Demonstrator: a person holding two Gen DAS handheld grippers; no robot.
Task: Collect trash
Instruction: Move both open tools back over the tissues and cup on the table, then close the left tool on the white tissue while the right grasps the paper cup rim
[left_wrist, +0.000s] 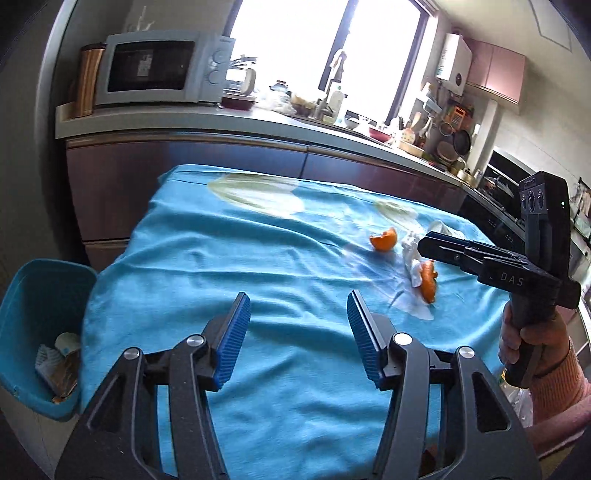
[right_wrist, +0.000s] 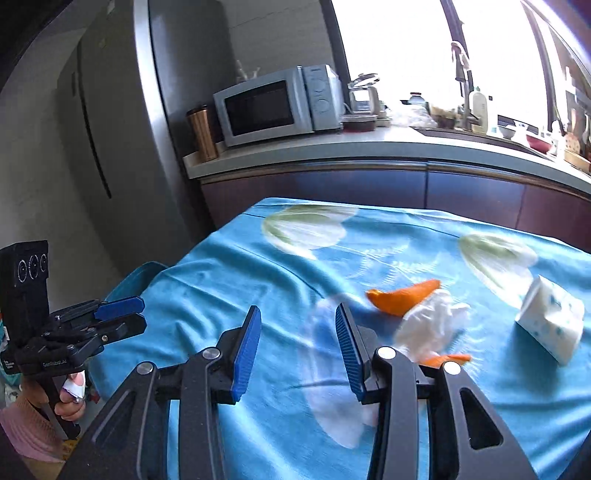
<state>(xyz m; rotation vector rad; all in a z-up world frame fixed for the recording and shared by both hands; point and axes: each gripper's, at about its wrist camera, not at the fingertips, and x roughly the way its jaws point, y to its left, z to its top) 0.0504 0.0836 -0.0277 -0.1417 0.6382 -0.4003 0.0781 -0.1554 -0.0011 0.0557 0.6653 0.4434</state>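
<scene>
Trash lies on the blue cloth-covered table (left_wrist: 221, 258): two orange peel pieces (left_wrist: 384, 240) (left_wrist: 428, 282), a crumpled white tissue (left_wrist: 410, 249) between them, and a white paper cup with blue dots (right_wrist: 550, 319). In the right wrist view the larger peel (right_wrist: 402, 297) and the tissue (right_wrist: 432, 321) sit just ahead and right of my right gripper (right_wrist: 297, 308), which is open and empty. My left gripper (left_wrist: 298, 295) is open over bare cloth with nothing between its fingers. A teal bin (left_wrist: 40, 295) with trash inside stands off the table's left side.
A kitchen counter (left_wrist: 258, 122) with a microwave (left_wrist: 159, 68), a faucet and dishes runs behind the table. A grey fridge (right_wrist: 110, 147) stands at the left. A person's hand in a pink sleeve (left_wrist: 535, 347) holds the right gripper.
</scene>
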